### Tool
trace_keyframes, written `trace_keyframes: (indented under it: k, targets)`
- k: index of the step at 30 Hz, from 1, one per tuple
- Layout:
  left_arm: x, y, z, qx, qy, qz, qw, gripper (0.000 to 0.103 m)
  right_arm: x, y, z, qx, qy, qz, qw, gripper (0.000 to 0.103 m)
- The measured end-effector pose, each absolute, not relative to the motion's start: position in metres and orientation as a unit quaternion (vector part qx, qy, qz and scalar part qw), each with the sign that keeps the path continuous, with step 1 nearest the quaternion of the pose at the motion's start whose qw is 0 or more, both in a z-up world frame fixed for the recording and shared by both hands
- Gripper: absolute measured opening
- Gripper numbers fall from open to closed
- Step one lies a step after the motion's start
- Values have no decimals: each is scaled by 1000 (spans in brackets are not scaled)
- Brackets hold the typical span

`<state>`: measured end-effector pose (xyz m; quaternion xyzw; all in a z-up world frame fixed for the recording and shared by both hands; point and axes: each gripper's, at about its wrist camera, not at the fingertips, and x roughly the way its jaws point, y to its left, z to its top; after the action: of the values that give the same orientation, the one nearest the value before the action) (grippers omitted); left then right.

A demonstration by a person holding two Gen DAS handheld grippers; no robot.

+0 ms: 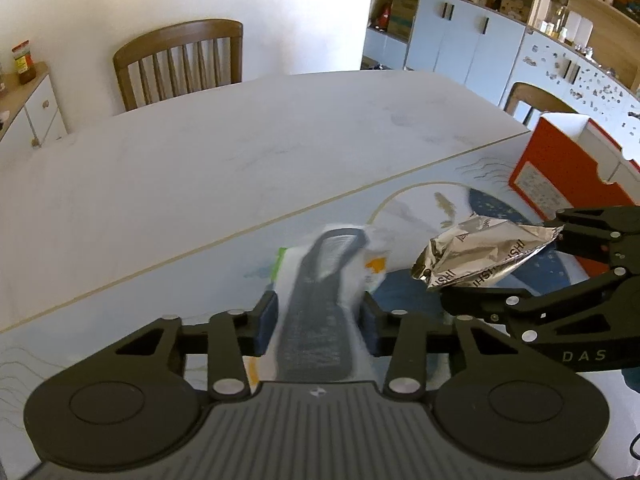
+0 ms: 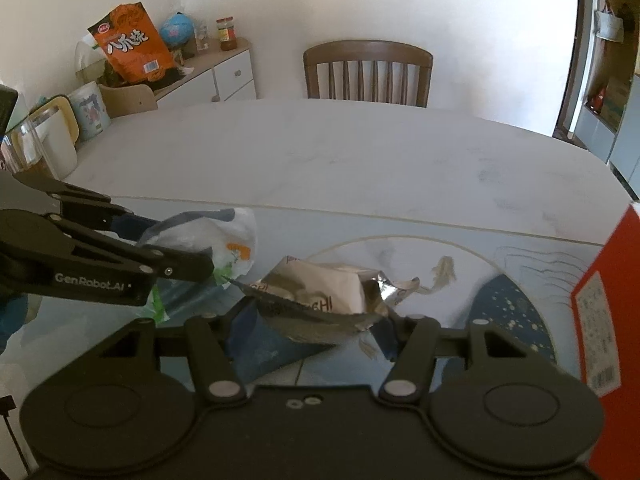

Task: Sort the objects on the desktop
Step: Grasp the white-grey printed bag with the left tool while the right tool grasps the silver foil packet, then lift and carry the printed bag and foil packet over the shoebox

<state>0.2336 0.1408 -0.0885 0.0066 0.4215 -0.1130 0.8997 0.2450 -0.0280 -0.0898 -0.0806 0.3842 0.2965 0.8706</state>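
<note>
- Left wrist view: the left gripper [image 1: 318,326] is gripping a soft white plastic packet [image 1: 320,280] between its blue pads, holding it above the patterned mat [image 1: 168,312], on the side away from the orange box [image 1: 568,168]. The packet is looking light and limp, so it is likely sagging and slipping unless taken near a sealed edge.
- Right wrist view: the right gripper [image 2: 316,330] is clamping a crinkled silver foil bag [image 2: 328,292] over the mat [image 2: 520,300], between the packet [image 2: 224,244] and the box [image 2: 600,320]. The foil is looking thin, slick and crushable; a folded seam is probably giving the surest hold.
</note>
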Motion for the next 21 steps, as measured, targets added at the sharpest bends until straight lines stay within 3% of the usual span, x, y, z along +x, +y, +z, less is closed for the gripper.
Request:
trace_keyframes:
  k: [5,10,21]
  targets:
    - [224,130,-81,11,408,-121,905,24,237,-41,-82,-73,383,290,874,61]
    - [217,125,-73,2,401,-128,907,15,227,-51,-72,-65,377,287,878,59]
    - [196,100,-44,0,385,-146,911,13,208,-80,-49,-48,364,280,887,57]
